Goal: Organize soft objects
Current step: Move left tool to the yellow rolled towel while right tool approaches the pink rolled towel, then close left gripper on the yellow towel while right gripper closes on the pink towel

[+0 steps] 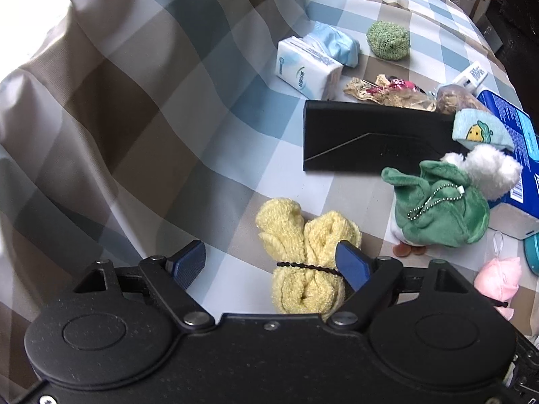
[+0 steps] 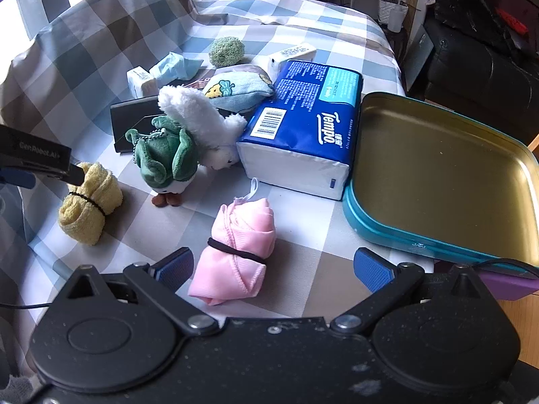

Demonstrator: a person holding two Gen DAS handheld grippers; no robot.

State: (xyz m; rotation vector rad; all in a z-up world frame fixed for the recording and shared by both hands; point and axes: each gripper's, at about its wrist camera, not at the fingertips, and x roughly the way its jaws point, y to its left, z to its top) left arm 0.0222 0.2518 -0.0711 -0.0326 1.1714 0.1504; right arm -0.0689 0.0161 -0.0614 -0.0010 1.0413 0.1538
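A rolled yellow towel [image 1: 305, 252] bound with a black band lies on the checked cloth, between the open fingers of my left gripper [image 1: 269, 262], nearer the right finger. It also shows in the right wrist view [image 2: 89, 202], with the left gripper [image 2: 40, 161] above it. A rolled pink cloth [image 2: 235, 252] with a black band lies between the open fingers of my right gripper [image 2: 273, 269], toward the left finger. A green and white plush [image 2: 178, 148] stands between the two rolls. An open teal tin [image 2: 438, 175] with a gold inside sits at the right.
A blue Tempo tissue pack [image 2: 303, 124] lies beside the tin. A black box [image 1: 377, 134], a small white tissue pack [image 1: 306, 67], a light blue cloth [image 1: 337, 42], a green knitted ball [image 1: 387, 40] and a blue printed pouch [image 2: 239, 91] lie farther back. The table edge is at the right.
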